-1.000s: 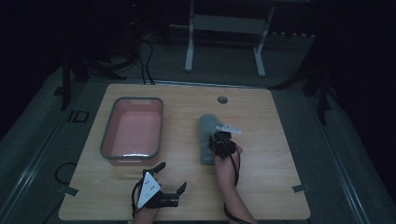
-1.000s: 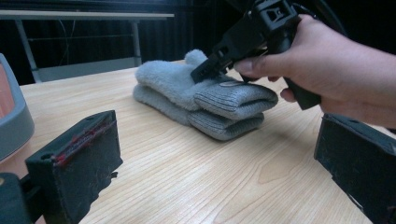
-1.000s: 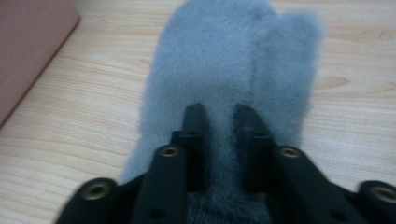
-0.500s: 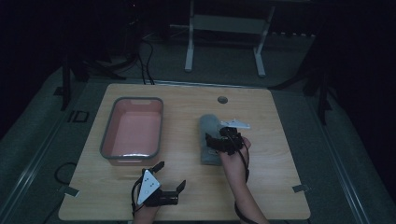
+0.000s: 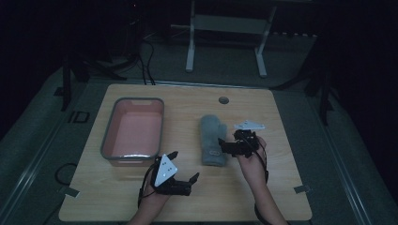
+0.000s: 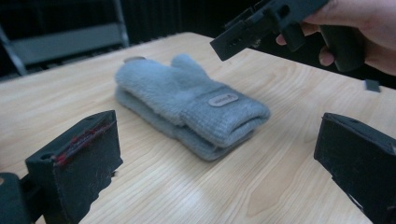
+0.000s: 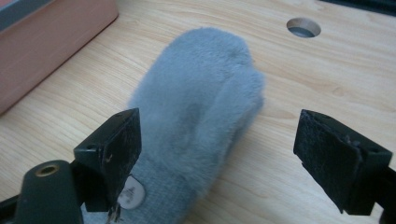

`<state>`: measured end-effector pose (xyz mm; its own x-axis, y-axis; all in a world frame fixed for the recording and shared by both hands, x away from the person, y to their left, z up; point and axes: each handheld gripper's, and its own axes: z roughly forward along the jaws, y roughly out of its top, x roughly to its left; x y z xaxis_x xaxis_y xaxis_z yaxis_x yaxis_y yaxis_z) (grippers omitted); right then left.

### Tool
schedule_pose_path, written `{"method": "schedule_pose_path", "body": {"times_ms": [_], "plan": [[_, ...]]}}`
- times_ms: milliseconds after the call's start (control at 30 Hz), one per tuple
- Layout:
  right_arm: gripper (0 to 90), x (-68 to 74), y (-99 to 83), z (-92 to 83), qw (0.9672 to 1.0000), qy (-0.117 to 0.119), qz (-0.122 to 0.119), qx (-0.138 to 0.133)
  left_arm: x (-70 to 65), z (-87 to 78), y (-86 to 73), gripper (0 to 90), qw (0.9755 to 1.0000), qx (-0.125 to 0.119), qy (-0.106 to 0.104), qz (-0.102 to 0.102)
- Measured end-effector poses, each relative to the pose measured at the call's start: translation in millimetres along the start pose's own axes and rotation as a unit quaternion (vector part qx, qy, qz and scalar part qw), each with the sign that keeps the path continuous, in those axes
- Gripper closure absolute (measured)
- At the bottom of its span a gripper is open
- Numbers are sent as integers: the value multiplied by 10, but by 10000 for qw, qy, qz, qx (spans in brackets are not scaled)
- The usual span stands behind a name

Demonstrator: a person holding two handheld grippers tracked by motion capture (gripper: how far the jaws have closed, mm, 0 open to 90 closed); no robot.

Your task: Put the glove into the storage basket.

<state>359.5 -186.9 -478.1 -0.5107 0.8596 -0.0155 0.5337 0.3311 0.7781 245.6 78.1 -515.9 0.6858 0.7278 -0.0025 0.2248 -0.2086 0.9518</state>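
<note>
Beside the pink tub (image 5: pixel 133 129) on the worktop (image 5: pixel 281 187) lie the stacked grey mittens (image 5: pixel 212 139), which the right tool (image 5: pixel 233 146), its jaws just opened wide and empty, should grip at the cuff while the left tool (image 5: pixel 180 169) waits open.

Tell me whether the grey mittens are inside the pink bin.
No, the grey mittens lie on the bare wooden table, to the right of the pink bin.

grey fuzzy mittens (image 5: pixel 212 140), stacked, flat on table
</note>
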Motion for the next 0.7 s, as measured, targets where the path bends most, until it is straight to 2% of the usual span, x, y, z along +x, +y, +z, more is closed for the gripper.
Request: {"method": "schedule_pose_path", "body": {"times_ms": [67,233,267,333,400,533,600,700], "plan": [[155,-39,-8,-25,9999,-3,-77,-99,22,46,65,9,9999,75,-59,-45],[154,-154,-2,-47,9995,302,-11,-57,94,177,225,9,9989,215,-315,-259],[149,-176,1,-48,9992,388,46,-37,109,204,257,9,9988,214,-326,-283],[141,-203,6,-47,9995,304,53,32,146,260,319,9,9984,250,-329,-390],[119,-230,4,-41,9994,349,46,49,172,322,382,9,9980,361,-293,-436],[123,-303,5,22,9989,296,326,188,213,474,479,9,9966,640,-178,-493],[150,-332,7,67,9987,255,361,267,252,552,514,10,9957,731,-158,-547],[273,-364,16,134,9982,263,434,321,349,672,555,10,9920,917,-235,-829]]}}
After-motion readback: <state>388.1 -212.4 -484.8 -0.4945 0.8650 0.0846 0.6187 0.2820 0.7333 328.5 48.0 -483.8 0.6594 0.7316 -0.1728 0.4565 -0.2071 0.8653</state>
